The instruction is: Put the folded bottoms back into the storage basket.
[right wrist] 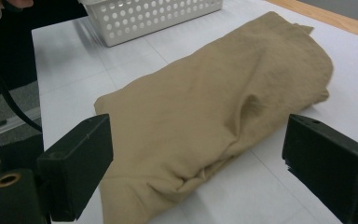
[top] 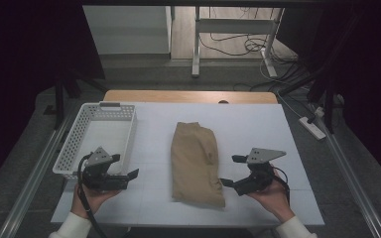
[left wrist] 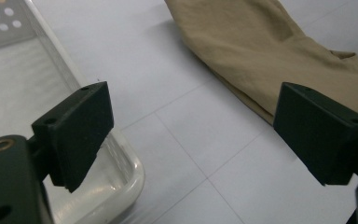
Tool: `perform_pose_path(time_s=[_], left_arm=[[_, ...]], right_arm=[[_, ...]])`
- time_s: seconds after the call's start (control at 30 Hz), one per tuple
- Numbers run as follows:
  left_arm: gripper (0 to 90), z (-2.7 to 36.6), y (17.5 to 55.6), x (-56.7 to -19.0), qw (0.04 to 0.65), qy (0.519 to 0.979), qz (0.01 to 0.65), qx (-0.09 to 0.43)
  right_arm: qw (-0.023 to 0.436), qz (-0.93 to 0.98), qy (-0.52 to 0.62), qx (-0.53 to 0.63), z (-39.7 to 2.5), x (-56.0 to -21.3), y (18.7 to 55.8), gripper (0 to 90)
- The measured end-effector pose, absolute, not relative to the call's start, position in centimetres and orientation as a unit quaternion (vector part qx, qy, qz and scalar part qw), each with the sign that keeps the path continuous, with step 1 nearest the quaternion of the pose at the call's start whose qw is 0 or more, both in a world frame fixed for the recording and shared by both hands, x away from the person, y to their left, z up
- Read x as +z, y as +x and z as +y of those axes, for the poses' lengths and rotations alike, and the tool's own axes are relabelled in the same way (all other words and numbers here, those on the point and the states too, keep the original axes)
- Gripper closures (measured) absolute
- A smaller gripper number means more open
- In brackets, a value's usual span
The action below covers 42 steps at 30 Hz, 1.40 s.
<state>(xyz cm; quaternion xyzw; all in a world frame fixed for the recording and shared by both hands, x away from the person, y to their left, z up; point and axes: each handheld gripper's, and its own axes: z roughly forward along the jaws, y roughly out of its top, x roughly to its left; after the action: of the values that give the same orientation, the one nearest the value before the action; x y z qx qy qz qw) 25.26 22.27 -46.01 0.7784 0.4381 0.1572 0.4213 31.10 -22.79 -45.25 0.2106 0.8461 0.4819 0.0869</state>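
White table [top: 258,124] with a folded tan garment [top: 196,163] lying lengthwise at the centre, long axis running away from the person. White perforated plastic basket [top: 96,136] sits at the table's left side, nothing visible inside it. Left gripper [top: 129,174] held in the person's left hand [top: 92,196] at the near-left, just off the basket's near corner, jaws pointing right toward the garment, spread wide, holding nothing. Left gripper view: jaws far apart, basket corner [left wrist: 121,172] under the left jaw, garment edge [left wrist: 270,56] ahead, not touched. Right gripper [top: 226,182] in the right hand [top: 273,198] at the near-right, jaws pointing left, just beside the garment's near-right edge, wide open and empty. Right gripper view: garment [right wrist: 214,112] lies between and beyond the open jaws, basket [right wrist: 154,16] at far side.
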Motion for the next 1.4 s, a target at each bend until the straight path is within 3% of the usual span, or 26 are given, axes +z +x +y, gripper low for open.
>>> perform_pose_path(time_s=[0.9, 1.4], left_arm=[[11.4, 21.7, 25.3, -46.2, 0.411, 0.788, 0.434, 0.15], [11.4, 21.7, 25.6, -46.7, 0.409, 0.789, 0.435, 0.143]], right_arm=[[0.019, 0.906, 0.131, 0.402, -16.4, -46.1, 30.5, 8.5], [0.013, 0.933, 0.109, 0.342, -15.1, -48.1, 29.7, 9.0]])
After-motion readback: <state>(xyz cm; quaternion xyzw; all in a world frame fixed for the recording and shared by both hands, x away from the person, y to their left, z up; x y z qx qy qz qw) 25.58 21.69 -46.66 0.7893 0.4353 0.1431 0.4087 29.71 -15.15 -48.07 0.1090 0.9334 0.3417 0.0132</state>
